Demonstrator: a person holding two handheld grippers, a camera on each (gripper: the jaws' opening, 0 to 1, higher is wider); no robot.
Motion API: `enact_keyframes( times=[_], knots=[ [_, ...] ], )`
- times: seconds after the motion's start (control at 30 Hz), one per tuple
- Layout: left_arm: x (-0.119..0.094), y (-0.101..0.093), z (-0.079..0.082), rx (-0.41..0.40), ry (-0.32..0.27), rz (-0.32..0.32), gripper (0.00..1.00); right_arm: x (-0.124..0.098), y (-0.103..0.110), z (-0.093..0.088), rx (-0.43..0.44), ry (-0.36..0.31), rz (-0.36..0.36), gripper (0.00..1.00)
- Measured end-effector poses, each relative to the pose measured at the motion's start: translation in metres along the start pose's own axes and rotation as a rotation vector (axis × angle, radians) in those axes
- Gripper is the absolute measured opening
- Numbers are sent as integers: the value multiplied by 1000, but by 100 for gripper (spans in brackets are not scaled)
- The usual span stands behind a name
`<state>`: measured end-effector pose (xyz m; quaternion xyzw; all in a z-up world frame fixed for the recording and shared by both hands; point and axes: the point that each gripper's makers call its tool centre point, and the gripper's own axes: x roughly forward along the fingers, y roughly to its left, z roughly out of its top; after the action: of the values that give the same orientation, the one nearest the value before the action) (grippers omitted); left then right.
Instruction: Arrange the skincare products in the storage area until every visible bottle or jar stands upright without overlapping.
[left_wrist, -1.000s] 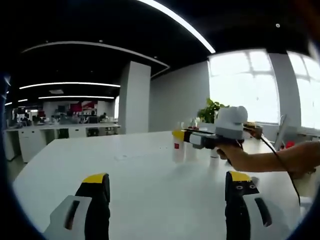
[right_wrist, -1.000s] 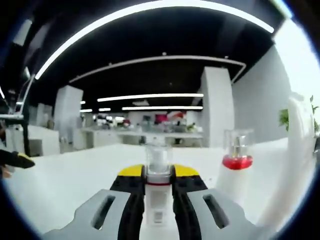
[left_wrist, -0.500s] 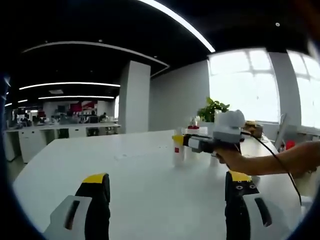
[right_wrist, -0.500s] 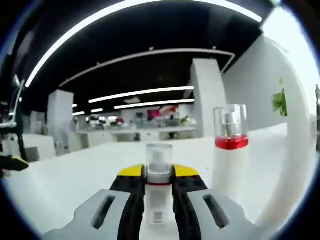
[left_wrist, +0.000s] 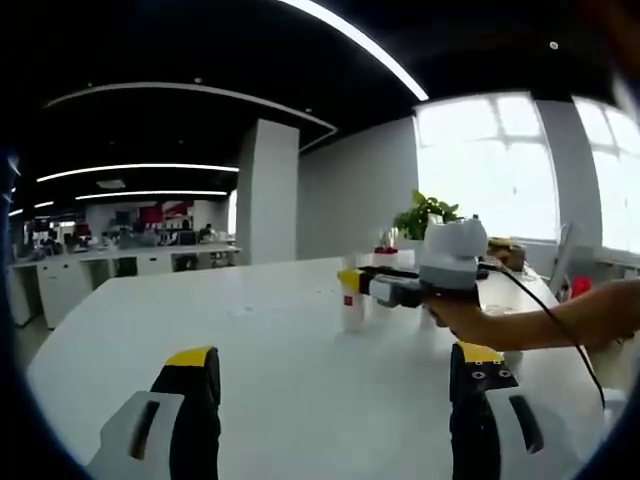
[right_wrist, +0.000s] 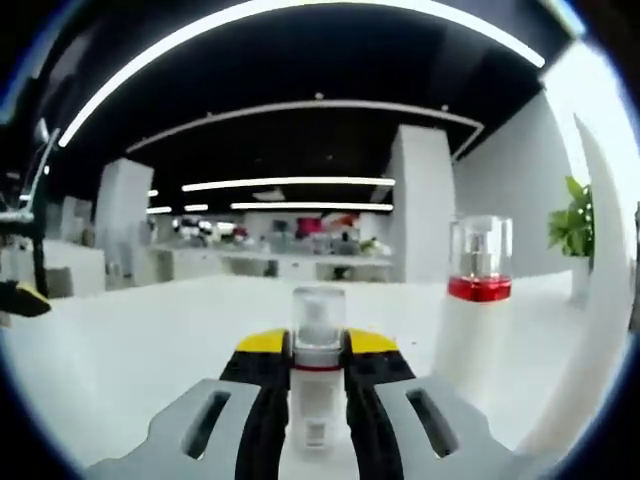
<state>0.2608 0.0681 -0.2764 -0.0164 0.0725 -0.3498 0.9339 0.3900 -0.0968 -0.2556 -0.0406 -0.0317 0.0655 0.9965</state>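
The right gripper (left_wrist: 350, 280) has carried its clamped spray bottle (right_wrist: 318, 372) slightly leftward over the table (left_wrist: 250, 340).

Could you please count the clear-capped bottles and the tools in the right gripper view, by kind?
Clear-capped bottles: 2 (held bottle, standing bottle)
Tools: 2 (right tool, tip of left tool)
Total: 4

white table (left_wrist: 300, 340), red-banded white bottle (right_wrist: 476, 300), yellow-tipped blk right gripper (right_wrist: 318, 352)
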Motion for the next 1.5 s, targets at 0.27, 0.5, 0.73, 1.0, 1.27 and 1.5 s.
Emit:
enact_keyframes(
  times=[0.27,0.5,0.73,1.0,1.27,1.5],
  knots=[
    [0,-3,-2,3,6,-1,98,0,-4,-1,-12,-2,-4,18],
    [1,-2,-2,3,9,-1,98,2,-2,-3,-1,19,11,19],
    [0,-2,-2,3,10,-2,98,3,4,-16,9,95,33,35],
    [0,-2,0,-1,4,-3,99,0,9,-15,22,88,51,45],
    [-1,-2,-1,0,4,-2,99,0,10,-8,55,77,59,59],
    [0,-3,-2,4,8,-3,99,-4,11,-3,61,65,77,66]
  ],
)
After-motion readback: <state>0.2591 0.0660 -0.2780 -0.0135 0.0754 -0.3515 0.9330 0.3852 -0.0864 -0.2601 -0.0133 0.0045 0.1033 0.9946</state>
